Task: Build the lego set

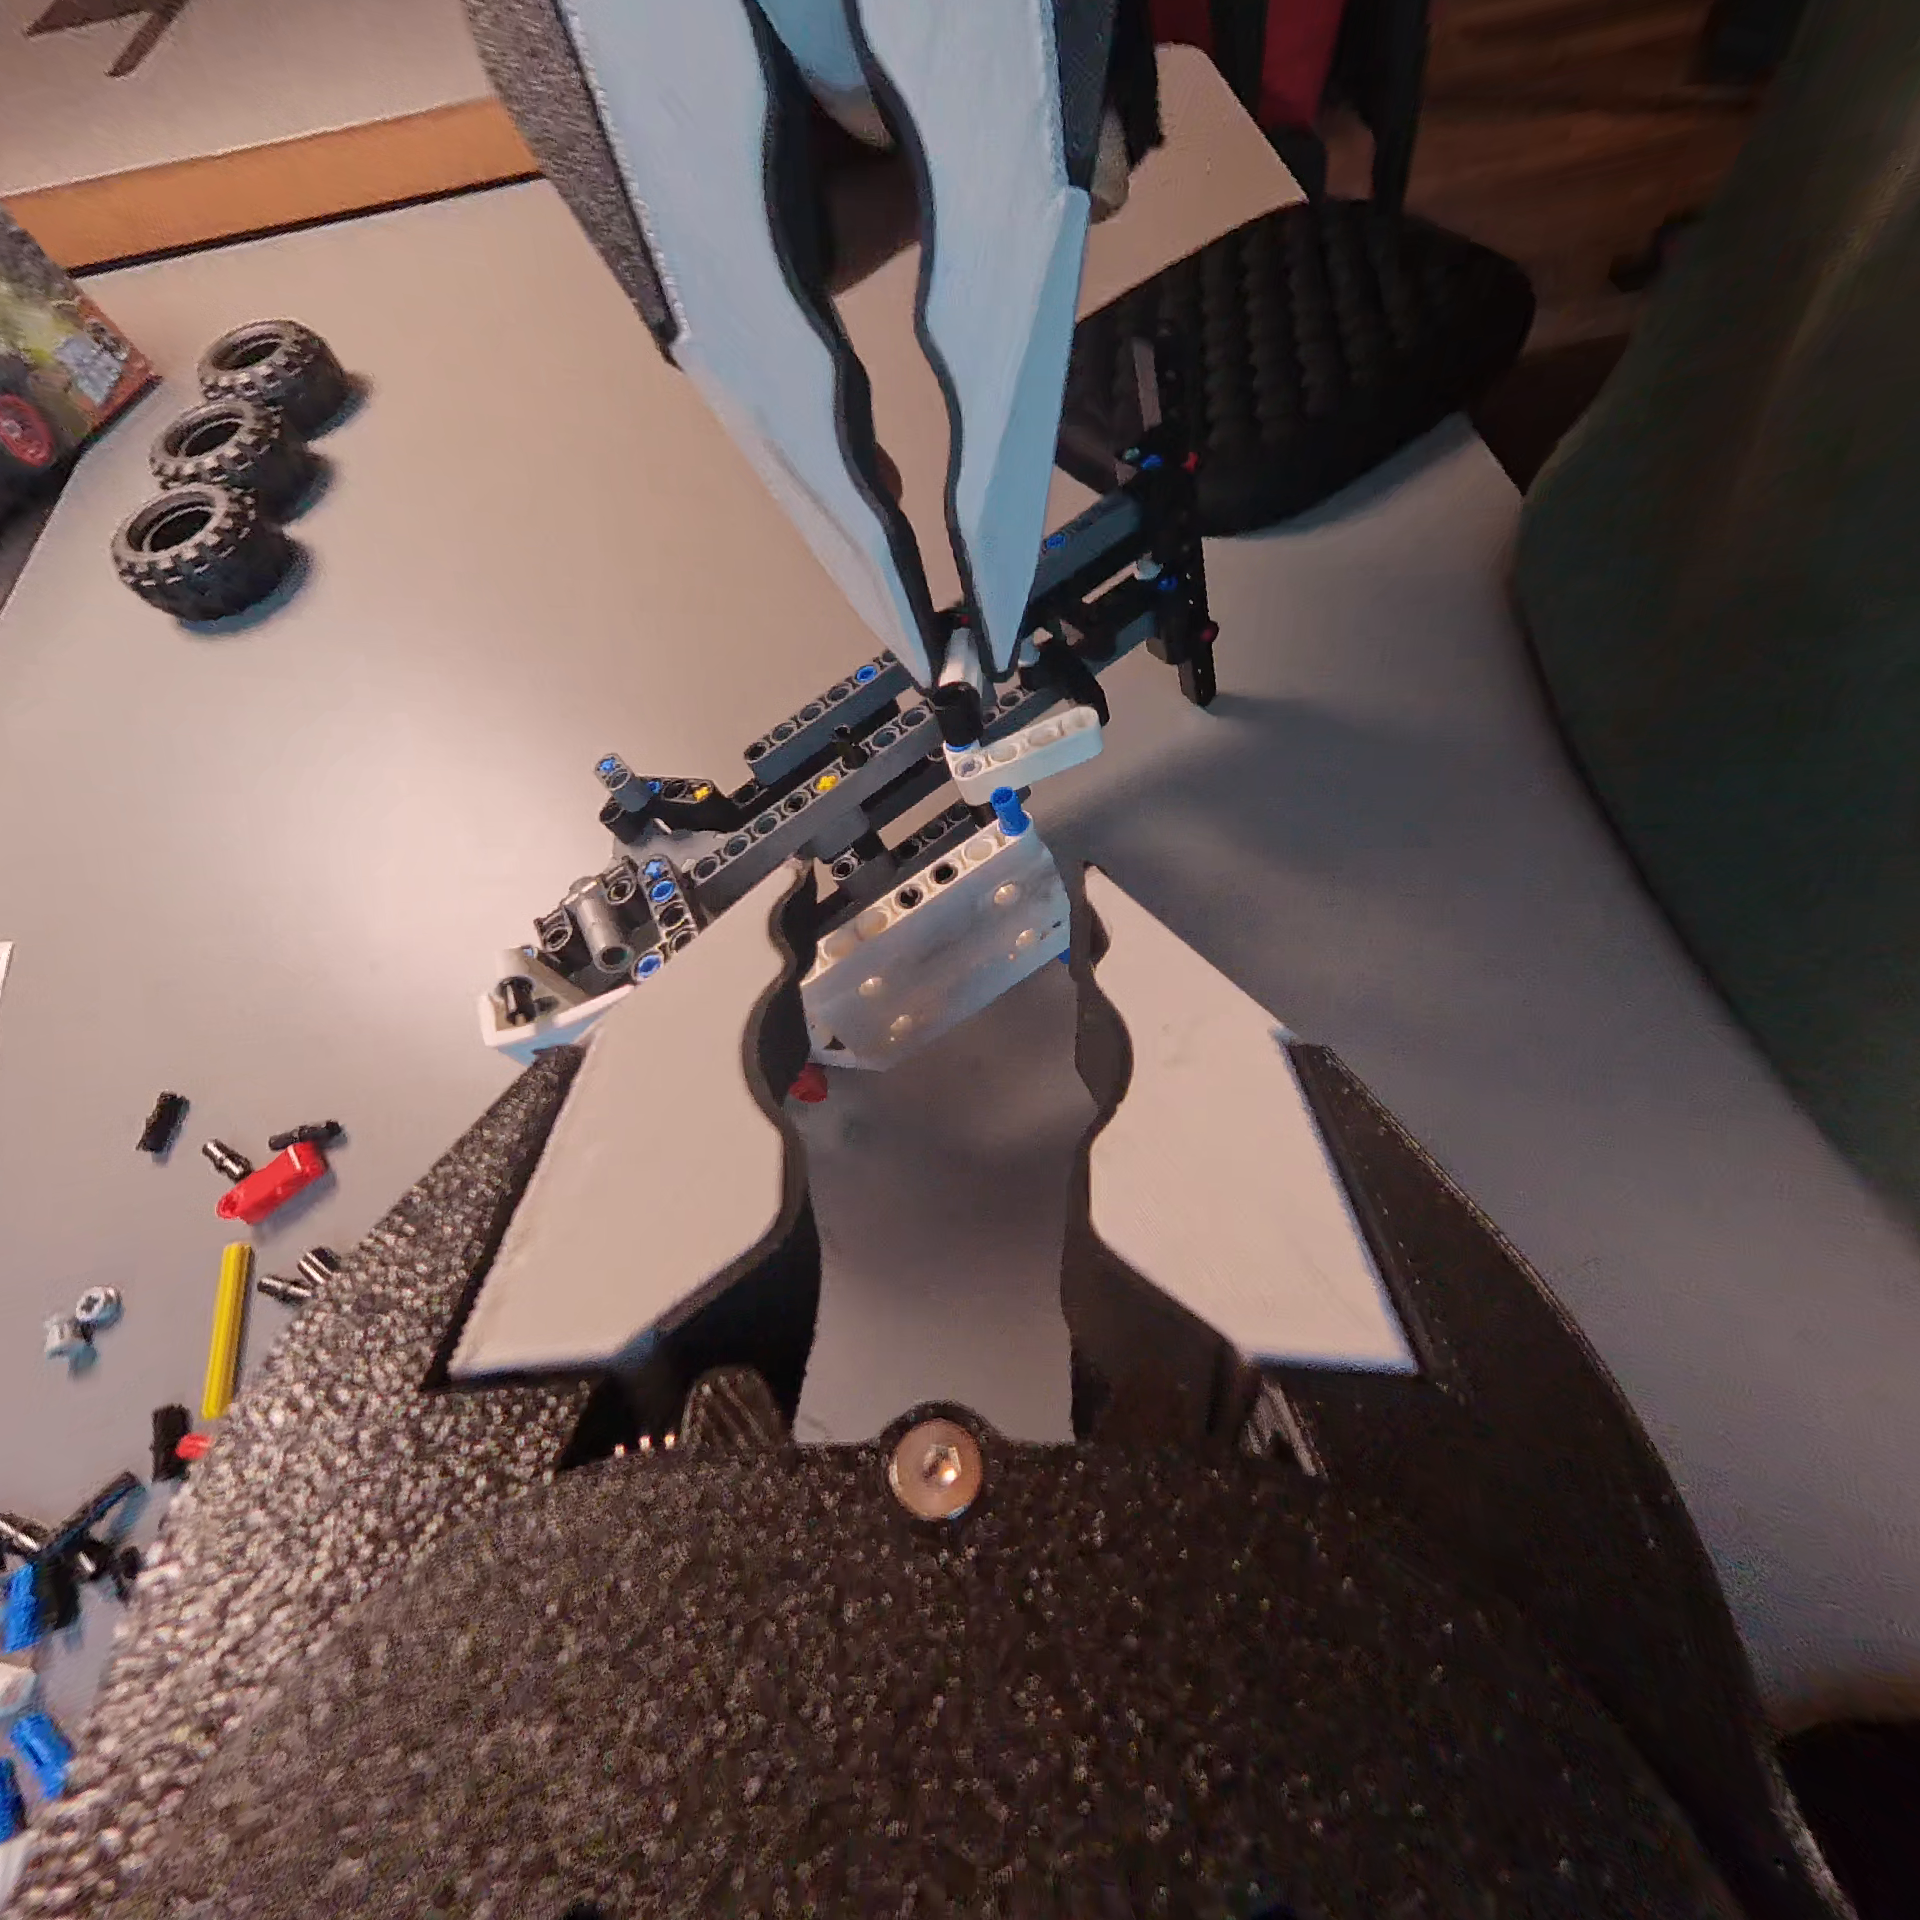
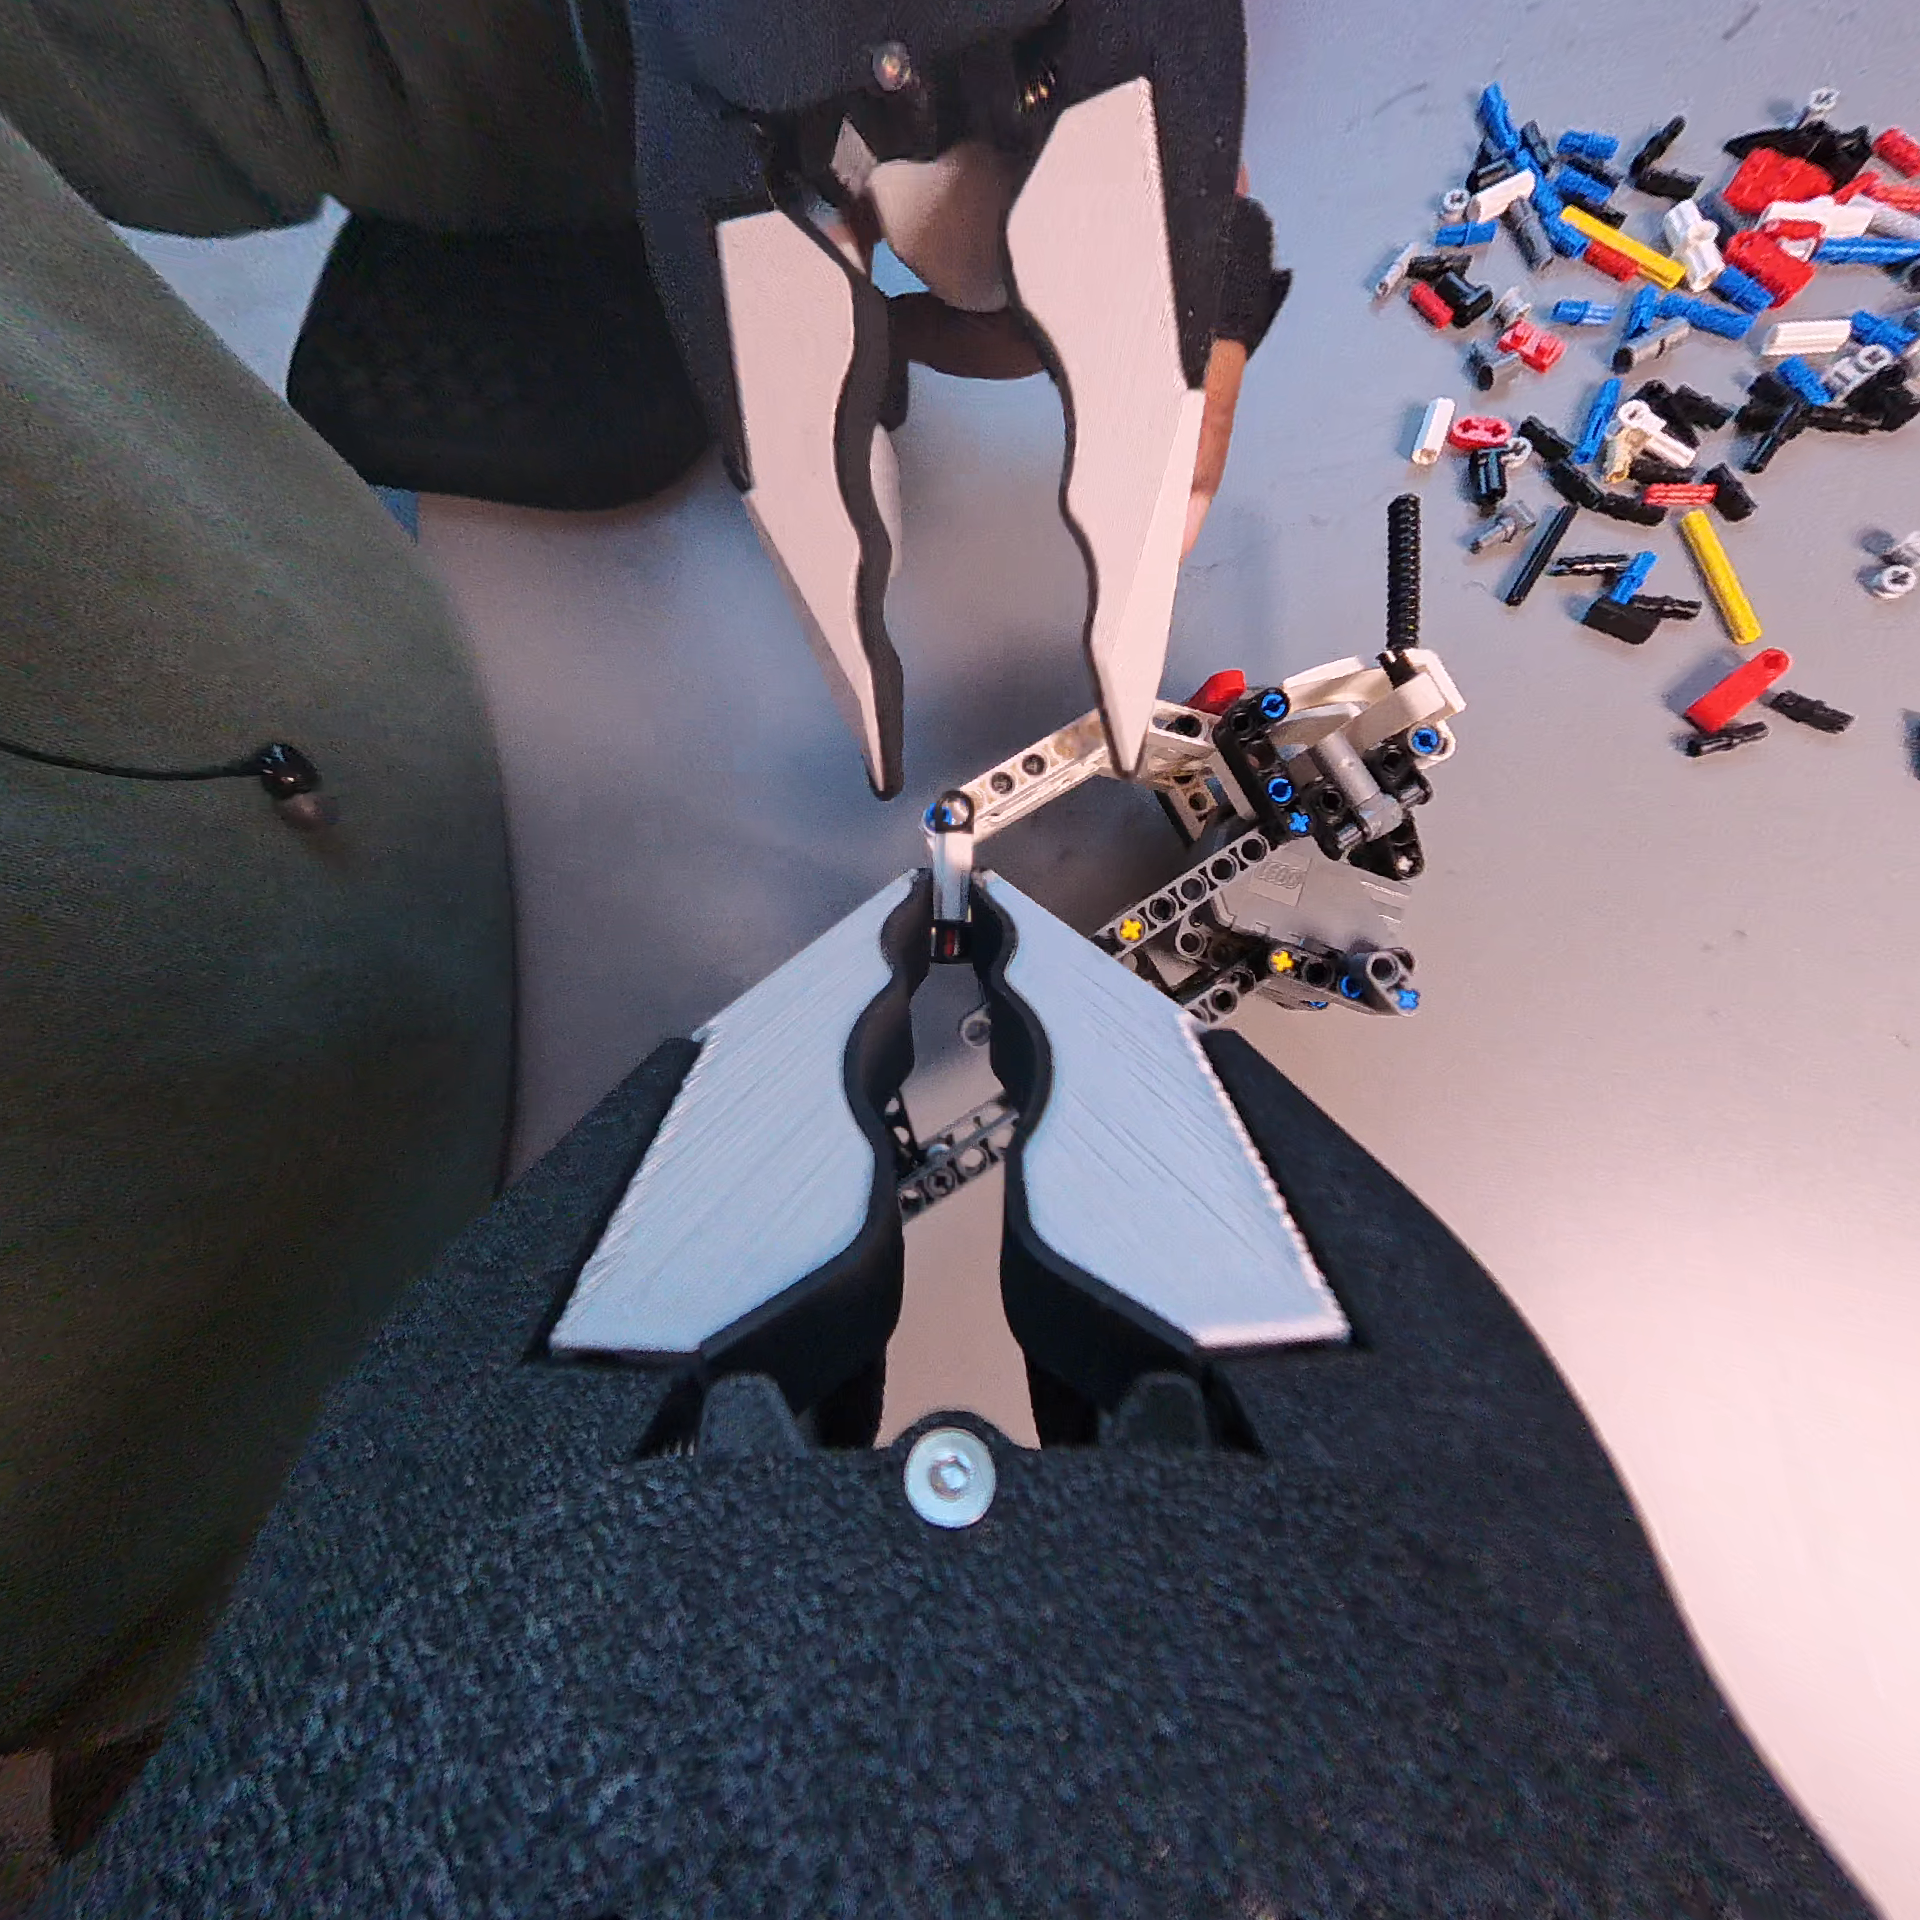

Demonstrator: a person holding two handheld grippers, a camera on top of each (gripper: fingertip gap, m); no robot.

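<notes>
Two hand-held grippers work on a half-built lego frame on the grey tabletop [image 1: 364, 727].

The left hand-held gripper [image 1: 940, 904] stands apart around the lego frame's [image 1: 831, 800] white panel; the right hand-held gripper [image 2: 948, 894] is clamped on a small white connector [image 2: 948, 873] at the frame's white beam; loose pieces [image 2: 1662, 312] and three black tyres [image 1: 213, 478] lie beyond.

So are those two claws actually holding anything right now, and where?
The right gripper pinches a small white piece by its lower end. The left gripper is open around the chassis's white panel, not clamping it.
</notes>
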